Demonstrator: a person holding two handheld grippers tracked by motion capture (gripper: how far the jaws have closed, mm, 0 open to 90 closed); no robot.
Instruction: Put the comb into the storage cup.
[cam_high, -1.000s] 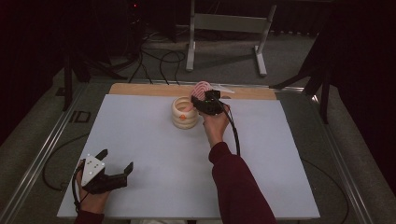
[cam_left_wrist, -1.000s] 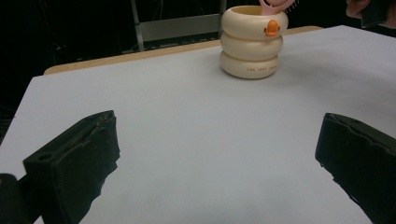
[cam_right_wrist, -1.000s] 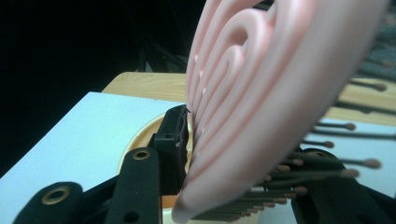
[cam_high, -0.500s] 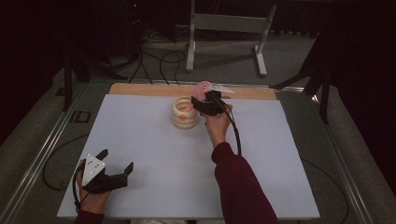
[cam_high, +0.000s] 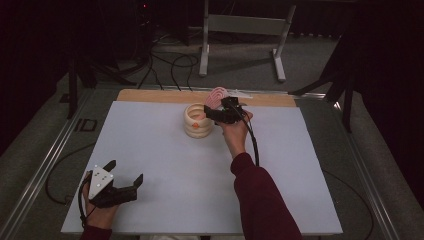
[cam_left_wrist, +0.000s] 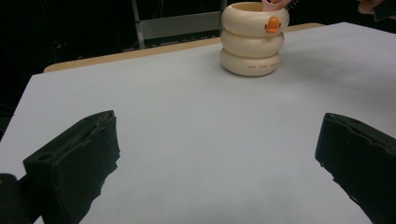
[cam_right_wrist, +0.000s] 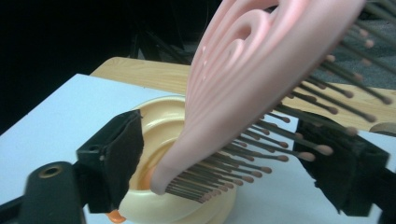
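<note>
1. My right gripper (cam_right_wrist: 224, 154) has just been opening its jaws; they now stand released on either side of the pink hairbrush (cam_right_wrist: 261, 79), and I see a gap between the left pad and the brush back.
2. The hairbrush stands tilted with its lower end down inside the cream ringed cup (cam_high: 198, 120), its bristles facing the right jaw.
3. In the high view the right gripper (cam_high: 216, 116) sits just beside the cup's rim, at the far middle of the desk (cam_high: 165, 200), near the wooden strip (cam_high: 150, 96) along the far edge.
4. The cup carries a small orange duck bill (cam_left_wrist: 272, 24) on its top ring.
5. My left gripper (cam_high: 125, 175) rests at the near left corner of the desk, jaws spread wide with nothing between them, well apart from the cup.
</note>
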